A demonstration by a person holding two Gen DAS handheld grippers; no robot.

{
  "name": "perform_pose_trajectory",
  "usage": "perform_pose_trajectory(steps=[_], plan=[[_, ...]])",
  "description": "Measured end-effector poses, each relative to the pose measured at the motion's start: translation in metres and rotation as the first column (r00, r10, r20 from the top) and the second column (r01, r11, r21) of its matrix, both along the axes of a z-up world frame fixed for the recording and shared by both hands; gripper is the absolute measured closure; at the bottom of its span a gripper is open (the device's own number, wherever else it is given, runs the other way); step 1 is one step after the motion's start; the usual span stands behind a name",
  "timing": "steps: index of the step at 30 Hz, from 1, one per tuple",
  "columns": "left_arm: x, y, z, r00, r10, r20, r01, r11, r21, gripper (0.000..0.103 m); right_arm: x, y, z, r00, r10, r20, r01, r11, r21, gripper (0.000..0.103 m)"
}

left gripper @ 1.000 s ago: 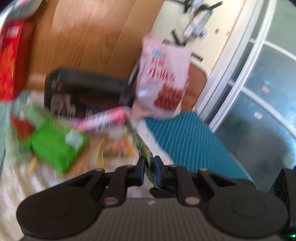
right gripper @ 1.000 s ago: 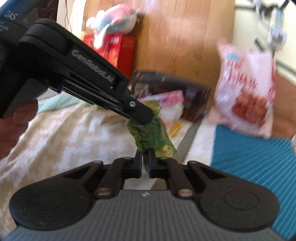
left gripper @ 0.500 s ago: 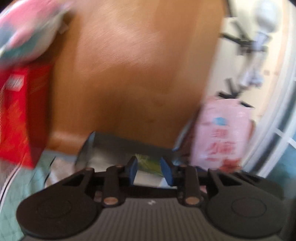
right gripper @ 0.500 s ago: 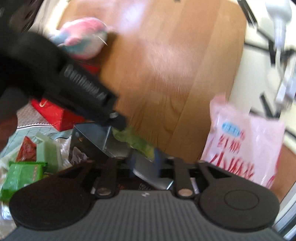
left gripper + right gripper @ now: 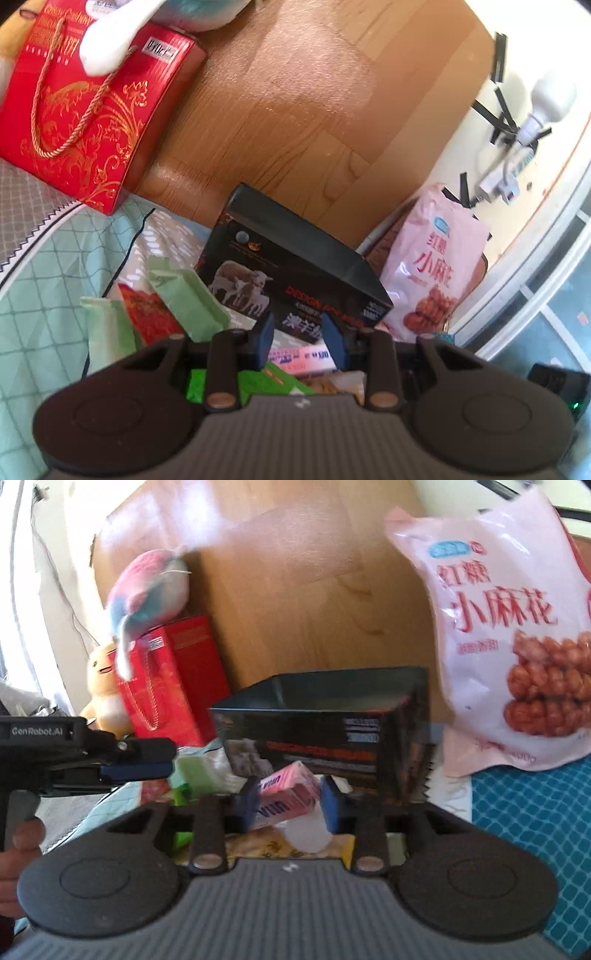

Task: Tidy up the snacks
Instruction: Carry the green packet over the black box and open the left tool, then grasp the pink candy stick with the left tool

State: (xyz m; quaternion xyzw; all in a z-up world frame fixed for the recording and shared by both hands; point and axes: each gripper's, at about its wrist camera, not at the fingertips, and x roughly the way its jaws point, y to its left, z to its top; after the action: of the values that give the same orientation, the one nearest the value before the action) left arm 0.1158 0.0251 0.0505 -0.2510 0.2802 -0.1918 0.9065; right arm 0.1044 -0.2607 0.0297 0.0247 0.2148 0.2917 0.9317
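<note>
- Left wrist view: the left gripper (image 5: 298,341) has just been opening; its blue pads stand apart with nothing pressed between them.
- Beyond it an open black box (image 5: 295,273), printed with sheep, stands on the bed (image 5: 40,280) near the wooden headboard (image 5: 288,103).
- Pale green snack packets (image 5: 188,299) and a red packet (image 5: 151,314) lie on the bed just left of the box; a bright green packet (image 5: 258,382) and a pink carton (image 5: 303,356) lie under the gripper.
- A pink bag of fried dough twists (image 5: 436,266) leans upright to the right of the box, and a red gift bag (image 5: 85,110) stands at the bed's far left corner.
- Right wrist view: the right gripper (image 5: 290,806) has also just been opening; its pads are spread, and the pink carton (image 5: 286,794) shows between them, lying on the heap rather than clamped.
- The black box (image 5: 325,720) stands straight ahead, open at the top, its inside mostly hidden.
- The left gripper (image 5: 136,760) reaches in from the left edge, held by a hand (image 5: 18,853).
- The pink bag (image 5: 498,627) stands at right over a blue patterned cloth (image 5: 535,819); a plush toy (image 5: 151,587) sits on the red gift bag (image 5: 173,679).
</note>
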Motion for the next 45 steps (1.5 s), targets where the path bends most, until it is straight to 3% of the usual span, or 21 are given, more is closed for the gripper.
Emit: perform_pose_trajectory(steps=[4,11,14,16,17,22,26,29,32,33,35,40,45], plan=[[-0.018,-0.005,0.002,1.0,-0.009,0.016,0.009,1.0,0.028,0.068,-0.025,-0.015,0.004,1.0,-0.03,-0.001,0.03,0.999,0.04,0.075],[-0.04,-0.032,-0.001,0.994,-0.107,-0.002,0.107,0.991,0.084,0.063,-0.075,-0.083,-0.012,0.984,-0.08,-0.161,0.105,0.983,0.152,0.076],[-0.044,-0.052,-0.002,0.986,-0.169,-0.004,0.168,0.979,0.114,0.061,-0.085,-0.1,-0.026,0.968,-0.156,-0.197,0.18,0.978,0.108,0.068],[-0.042,-0.064,-0.002,0.98,-0.199,-0.015,0.199,0.972,0.127,0.058,-0.091,-0.108,-0.032,0.961,-0.184,-0.204,0.207,0.974,0.097,0.049],[-0.04,-0.072,-0.002,0.976,-0.215,-0.026,0.217,0.966,0.138,0.058,-0.093,-0.109,-0.033,0.96,-0.19,-0.205,0.213,0.973,0.094,0.047],[-0.039,-0.102,-0.01,0.96,-0.275,-0.06,0.282,0.938,0.204,0.058,-0.107,-0.088,-0.034,0.981,-0.158,-0.11,0.154,0.987,-0.049,0.044],[-0.039,-0.116,-0.019,0.966,-0.249,-0.069,0.258,0.919,0.299,0.053,-0.113,-0.081,-0.036,0.987,-0.142,-0.077,0.134,0.985,-0.107,0.044],[-0.035,-0.118,-0.024,0.961,-0.259,-0.093,0.275,0.914,0.298,0.052,-0.111,-0.077,-0.035,0.988,-0.139,-0.061,0.13,0.982,-0.135,0.045],[-0.036,-0.122,-0.026,0.959,-0.264,-0.102,0.283,0.899,0.333,0.055,-0.111,-0.075,-0.033,0.988,-0.131,-0.08,0.119,0.983,-0.143,0.049],[-0.039,-0.123,-0.026,0.958,-0.269,-0.097,0.286,0.896,0.341,0.055,-0.11,-0.073,-0.034,0.988,-0.122,-0.09,0.108,0.984,-0.144,0.059],[-0.041,-0.123,-0.026,0.952,-0.289,-0.105,0.307,0.897,0.317,0.055,-0.107,-0.068,-0.037,0.987,-0.127,-0.102,0.11,0.981,-0.158,0.067],[-0.047,-0.123,-0.021,0.962,-0.252,-0.104,0.272,0.905,0.326,0.057,-0.101,-0.06,-0.033,0.984,-0.163,-0.073,0.148,0.972,-0.182,0.069],[-0.04,-0.105,0.0,0.975,-0.218,-0.042,0.221,0.936,0.274,0.057,-0.09,-0.05,-0.015,0.991,-0.135,0.009,0.134,0.976,-0.172,0.069]])
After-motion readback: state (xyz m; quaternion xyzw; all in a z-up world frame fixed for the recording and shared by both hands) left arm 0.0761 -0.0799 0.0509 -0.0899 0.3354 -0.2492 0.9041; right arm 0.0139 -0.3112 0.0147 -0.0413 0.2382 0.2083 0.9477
